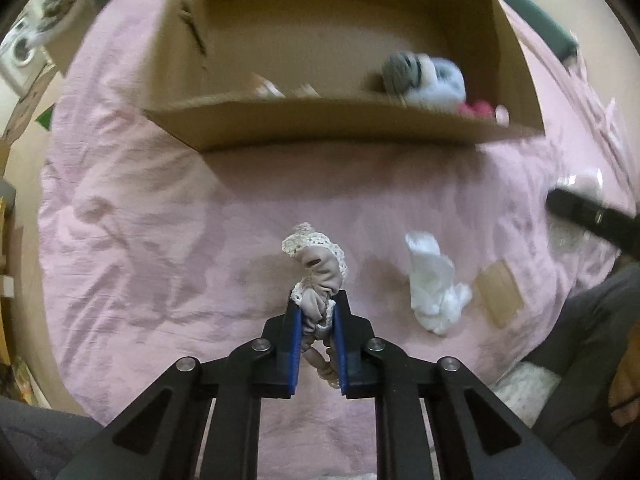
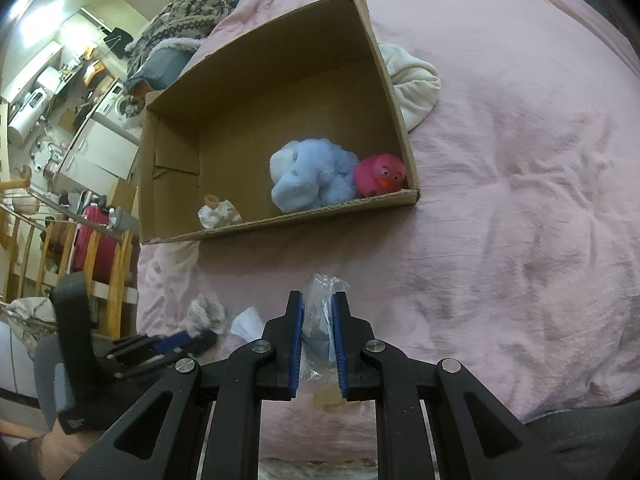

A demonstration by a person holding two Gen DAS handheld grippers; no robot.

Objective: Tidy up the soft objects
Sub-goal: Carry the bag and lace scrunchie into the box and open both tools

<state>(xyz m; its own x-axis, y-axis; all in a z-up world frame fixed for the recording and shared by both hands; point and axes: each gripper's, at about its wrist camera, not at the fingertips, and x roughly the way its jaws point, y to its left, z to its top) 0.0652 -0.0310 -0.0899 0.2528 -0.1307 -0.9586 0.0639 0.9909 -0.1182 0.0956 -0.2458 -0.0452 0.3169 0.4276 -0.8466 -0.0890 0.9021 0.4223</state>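
The left gripper [image 1: 317, 312] pinches a lace-trimmed cloth [image 1: 320, 268]. The right gripper [image 2: 317, 320] pinches what seems a plastic-wrapped bundle [image 2: 320, 312]. The cardboard box [image 2: 280, 224] lies straight ahead on the far side.

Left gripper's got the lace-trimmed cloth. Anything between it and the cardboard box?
Nothing visible blocks it. The left gripper is shut on the lace-trimmed cloth, and only bare pink bedspread lies between it and the cardboard box. The box's near wall is low. The white cloth lies off to the right.

Pink bedsheet [image 2: 520, 160], brown box [image 2: 280, 92], light-blue plush [image 2: 312, 176], magenta duck [image 2: 380, 174].
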